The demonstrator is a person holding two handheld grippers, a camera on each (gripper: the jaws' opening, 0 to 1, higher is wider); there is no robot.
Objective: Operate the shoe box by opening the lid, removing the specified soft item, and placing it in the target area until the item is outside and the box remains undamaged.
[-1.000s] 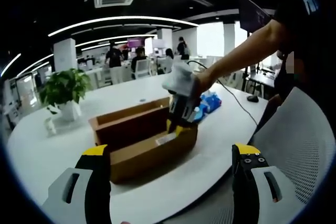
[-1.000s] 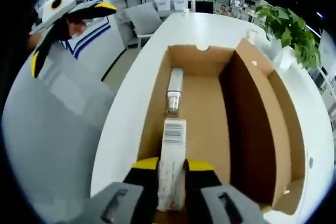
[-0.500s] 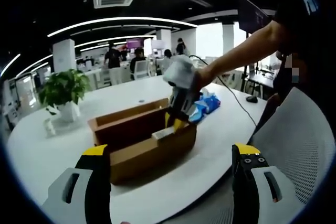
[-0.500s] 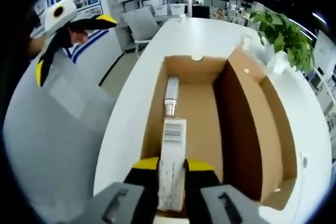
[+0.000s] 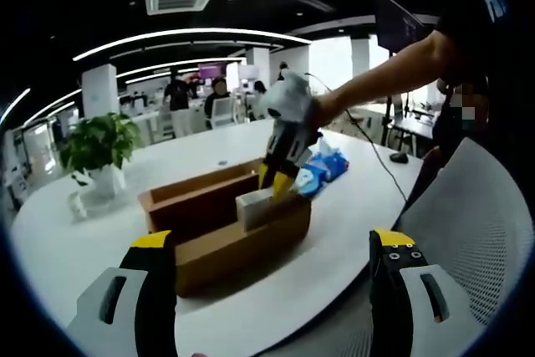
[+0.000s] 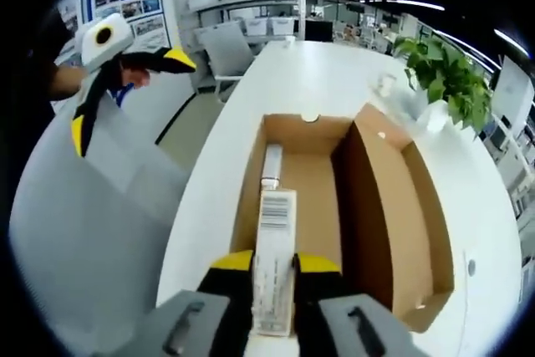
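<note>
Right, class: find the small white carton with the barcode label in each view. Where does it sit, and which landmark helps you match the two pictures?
Left gripper view: the white carton is at centre, pinched by the right gripper just above the open shoe box.
Right gripper view: the carton is at bottom centre, between that gripper's jaws, over the box.
Shared landmark: the potted plant beyond the box.

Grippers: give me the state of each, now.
Left gripper: open, holding nothing.
Right gripper: shut on the tube, lifted above the open box.
</note>
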